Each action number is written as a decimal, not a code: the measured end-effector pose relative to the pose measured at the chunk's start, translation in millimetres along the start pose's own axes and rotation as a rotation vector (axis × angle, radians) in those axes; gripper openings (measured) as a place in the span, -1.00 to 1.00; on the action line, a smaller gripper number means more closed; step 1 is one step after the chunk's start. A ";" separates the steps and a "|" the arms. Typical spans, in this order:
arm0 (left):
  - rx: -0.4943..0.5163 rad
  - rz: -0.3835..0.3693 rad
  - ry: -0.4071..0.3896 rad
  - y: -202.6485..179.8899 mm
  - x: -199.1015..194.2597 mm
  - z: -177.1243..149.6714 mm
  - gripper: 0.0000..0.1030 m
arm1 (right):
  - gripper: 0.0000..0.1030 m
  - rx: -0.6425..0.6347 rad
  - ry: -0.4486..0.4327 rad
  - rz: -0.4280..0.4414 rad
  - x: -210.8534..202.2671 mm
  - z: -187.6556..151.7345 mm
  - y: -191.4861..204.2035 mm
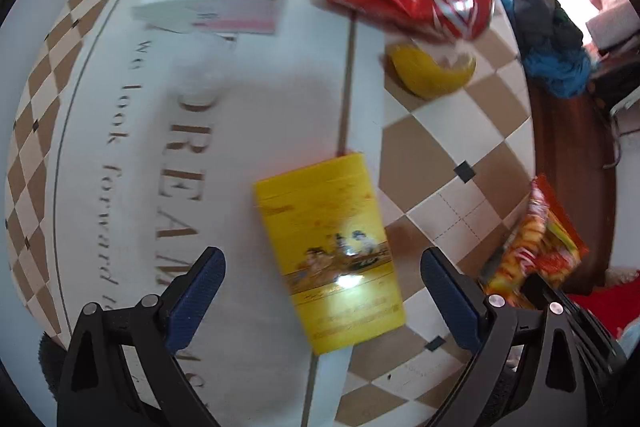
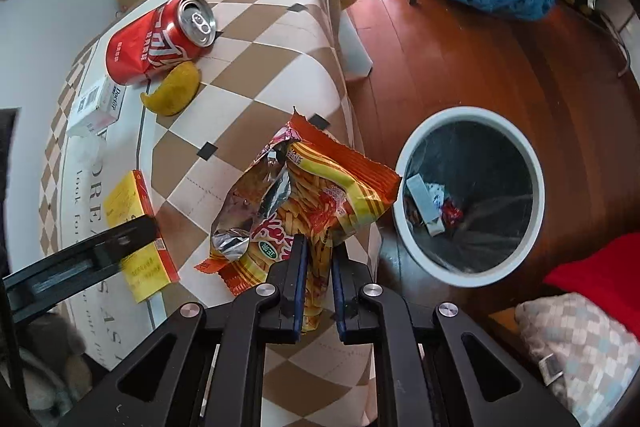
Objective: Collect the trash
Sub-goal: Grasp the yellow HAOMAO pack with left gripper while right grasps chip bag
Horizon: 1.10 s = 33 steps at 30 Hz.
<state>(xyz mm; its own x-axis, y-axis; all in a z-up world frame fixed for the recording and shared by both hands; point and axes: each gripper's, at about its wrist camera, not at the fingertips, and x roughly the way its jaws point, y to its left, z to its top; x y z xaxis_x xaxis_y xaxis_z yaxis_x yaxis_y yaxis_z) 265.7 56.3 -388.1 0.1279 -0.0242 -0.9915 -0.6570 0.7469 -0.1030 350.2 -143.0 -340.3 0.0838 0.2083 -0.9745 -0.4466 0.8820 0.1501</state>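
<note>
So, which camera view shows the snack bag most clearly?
The right wrist view: the snack bag fills its centre, torn open, pinched in the right gripper. The left wrist view shows it only blurred at the right edge.

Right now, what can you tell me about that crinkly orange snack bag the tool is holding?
The snack bag is an orange and yellow foil packet printed with fries, torn open at the top so its silver lining shows. It is crumpled and looks mostly empty. The right gripper has its jaws shut on the bag's lower end, holding it near the edge of the checkered tablecloth, with the white bin on the floor just to its right. Whether the bag still touches the cloth is unclear. The left wrist view also shows it.
</note>
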 end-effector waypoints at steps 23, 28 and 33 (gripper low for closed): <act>0.212 0.163 -0.067 66.2 -45.5 -72.8 0.10 | -0.75 -0.106 0.061 0.114 3.9 -47.0 46.3; 0.161 0.134 -0.061 85.6 -48.8 -77.9 0.12 | 0.08 -0.028 0.080 0.124 8.6 -48.9 38.6; 0.132 0.115 -0.067 89.4 -45.5 -71.6 0.12 | 0.08 0.091 0.053 0.188 6.7 -43.6 27.2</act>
<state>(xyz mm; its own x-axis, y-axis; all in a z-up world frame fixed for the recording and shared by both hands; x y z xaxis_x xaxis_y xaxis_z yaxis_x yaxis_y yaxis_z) 147.9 76.6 -357.9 0.1096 0.1070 -0.9882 -0.5674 0.8230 0.0261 299.8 -136.0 -350.0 -0.0419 0.3523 -0.9350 -0.3675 0.8647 0.3423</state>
